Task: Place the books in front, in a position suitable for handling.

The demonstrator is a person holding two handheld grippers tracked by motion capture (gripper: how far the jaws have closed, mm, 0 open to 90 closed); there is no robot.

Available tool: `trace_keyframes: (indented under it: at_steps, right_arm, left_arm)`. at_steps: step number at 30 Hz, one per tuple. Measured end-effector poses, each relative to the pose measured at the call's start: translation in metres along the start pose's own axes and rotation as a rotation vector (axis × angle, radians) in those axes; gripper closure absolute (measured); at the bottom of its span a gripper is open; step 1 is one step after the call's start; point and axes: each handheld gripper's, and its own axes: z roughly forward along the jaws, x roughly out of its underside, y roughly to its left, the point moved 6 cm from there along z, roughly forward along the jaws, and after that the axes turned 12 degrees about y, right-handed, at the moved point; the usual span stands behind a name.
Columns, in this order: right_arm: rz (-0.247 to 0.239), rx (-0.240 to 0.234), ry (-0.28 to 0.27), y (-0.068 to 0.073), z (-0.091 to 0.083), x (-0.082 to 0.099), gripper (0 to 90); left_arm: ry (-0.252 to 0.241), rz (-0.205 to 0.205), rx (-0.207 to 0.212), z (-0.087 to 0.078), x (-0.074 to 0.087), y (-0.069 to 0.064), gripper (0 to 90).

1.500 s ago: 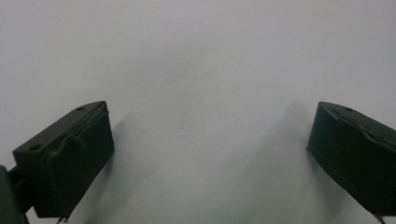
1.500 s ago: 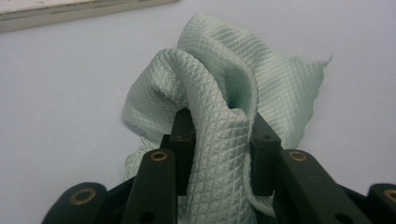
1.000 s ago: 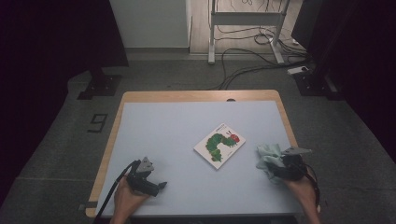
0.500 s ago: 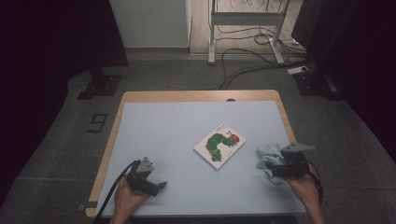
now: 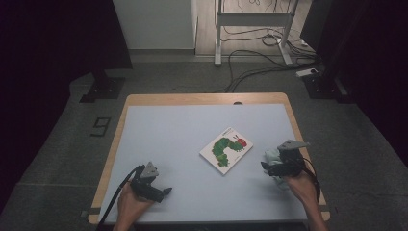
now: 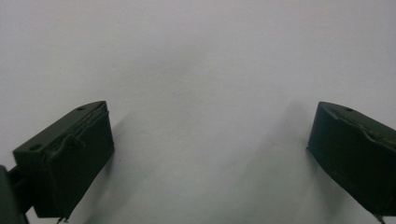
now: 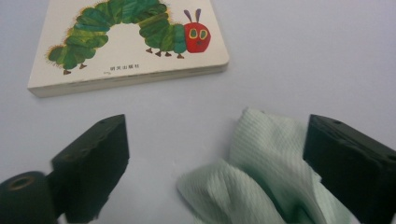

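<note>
A white board book [image 5: 226, 150] with a green caterpillar on its cover lies right of the table's middle, also seen as the book [image 7: 126, 42]. A crumpled pale green cloth [image 5: 272, 156] rests on the table near the right edge. My right gripper [image 5: 267, 168] hovers over it. Its jaws have just been opening and now stand open, with the cloth [image 7: 266, 158] lying loose between them, nearer the right jaw. The right gripper [image 7: 217, 130] points toward the book. My left gripper [image 5: 164, 191] sits at the front left, open over bare table, as the left gripper [image 6: 210, 154] shows.
The pale blue table top [image 5: 192, 125] has a wooden rim. Behind it, cables [image 5: 260, 62] and a metal stand's legs [image 5: 219, 55] lie on the grey floor. A dark base [image 5: 102, 89] sits off the back left corner.
The right gripper has lifted a little off the cloth and drawn back, leaving the cloth on the table. The left hand and the book have stayed put.
</note>
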Motion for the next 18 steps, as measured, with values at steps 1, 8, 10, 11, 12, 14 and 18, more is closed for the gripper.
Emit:
trace_keyframes:
  at_steps: [1,8,10,11,12,14,18]
  right_arm:
    - [0.000,-0.002,0.002,0.001,0.002,-0.002,4.2]
    - [-0.023,-0.019,-0.005,0.009,0.018,-0.017,0.0]
    - [-0.026,-0.027,-0.008,0.011,0.022,-0.022,0.0]
    - [-0.026,-0.027,-0.008,0.011,0.022,-0.022,0.0]
    - [-0.034,-0.031,-0.011,0.012,0.027,-0.028,0.0]
    - [-0.036,-0.040,-0.013,0.013,0.031,-0.032,0.0]
    - [-0.041,-0.047,-0.010,0.014,0.042,-0.040,0.0]
  left_arm:
    - [0.000,0.000,0.000,0.000,0.000,0.000,0.0]
    - [0.000,0.000,0.000,0.000,0.000,0.000,0.0]
    - [0.000,-0.001,0.000,0.000,0.000,0.000,0.0]
    - [0.000,-0.001,0.000,0.000,0.000,0.000,0.0]
    - [-0.001,-0.001,-0.001,0.000,0.000,0.000,0.0]
    - [-0.001,-0.001,-0.001,0.000,0.000,0.000,0.0]
    - [-0.001,-0.001,-0.001,0.000,0.000,0.000,0.0]
